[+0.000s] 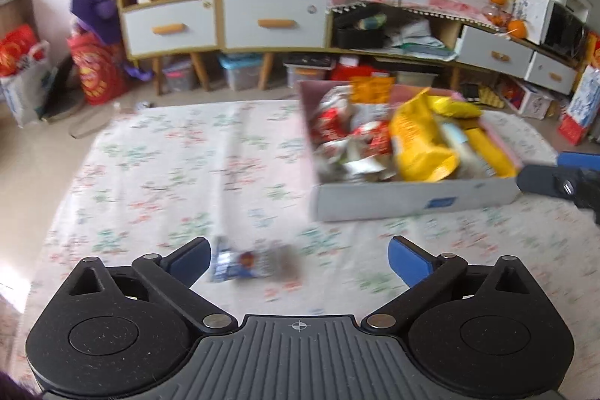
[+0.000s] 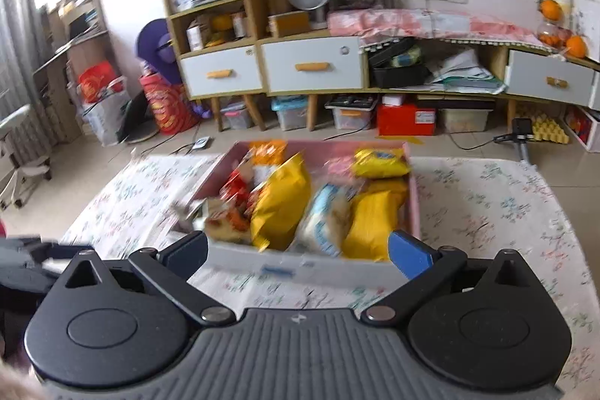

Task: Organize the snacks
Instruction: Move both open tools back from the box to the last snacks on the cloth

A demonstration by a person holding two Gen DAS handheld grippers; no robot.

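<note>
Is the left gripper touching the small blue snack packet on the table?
Cannot tell. In the left wrist view the packet lies blurred right beside the left finger of the open left gripper.

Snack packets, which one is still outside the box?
The small blue-and-white packet, lying alone on the floral tablecloth between the open left gripper's fingers. All the other snacks, including the yellow bags, sit inside the box.

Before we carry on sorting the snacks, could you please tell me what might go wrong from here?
1. The small blue snack packet lies flat on the floral tablecloth, so the open left hand-held gripper may pinch cloth with it.
2. The cardboard box is piled high; the big yellow bag could slide out if nudged.
</note>
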